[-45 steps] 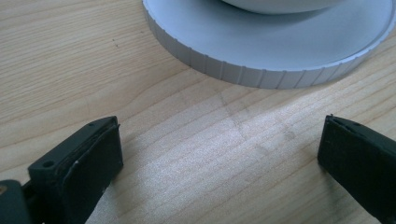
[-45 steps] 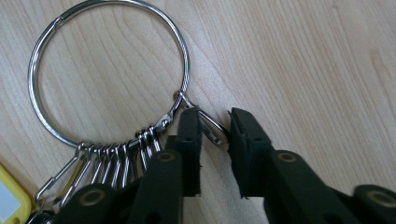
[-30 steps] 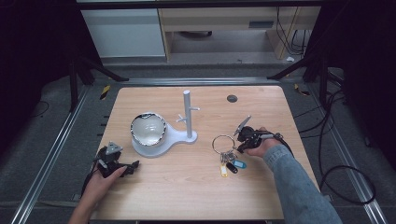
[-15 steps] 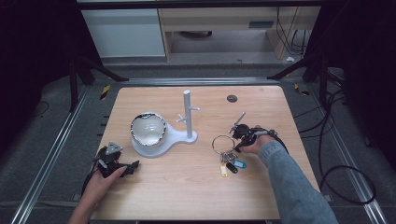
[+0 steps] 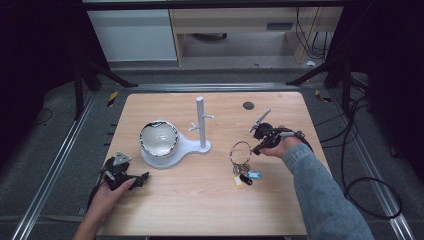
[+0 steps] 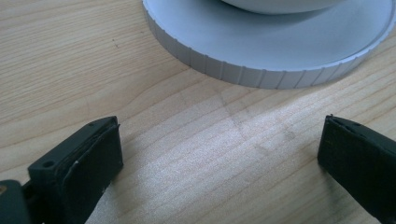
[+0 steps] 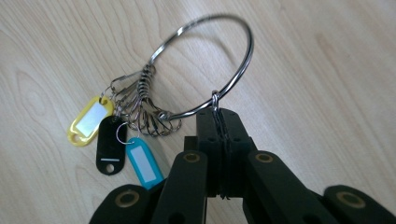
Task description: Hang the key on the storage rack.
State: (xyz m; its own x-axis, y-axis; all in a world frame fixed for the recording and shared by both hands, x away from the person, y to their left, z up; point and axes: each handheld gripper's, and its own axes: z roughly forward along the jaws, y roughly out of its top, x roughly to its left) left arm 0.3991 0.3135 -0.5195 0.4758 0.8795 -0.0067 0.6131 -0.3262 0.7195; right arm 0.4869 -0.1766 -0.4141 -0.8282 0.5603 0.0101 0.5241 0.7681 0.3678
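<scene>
Fingers (image 6: 74,172) apart; stand base (image 6: 261,51) ahead

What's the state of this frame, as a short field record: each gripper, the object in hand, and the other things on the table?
right gripper: shut on the key ring at its near edge
key ring: lying on the table, with yellow, black and blue tags
left gripper: open, holding nothing, near the stand's base
stand: white, upright post with pegs, bowl on its base
</scene>
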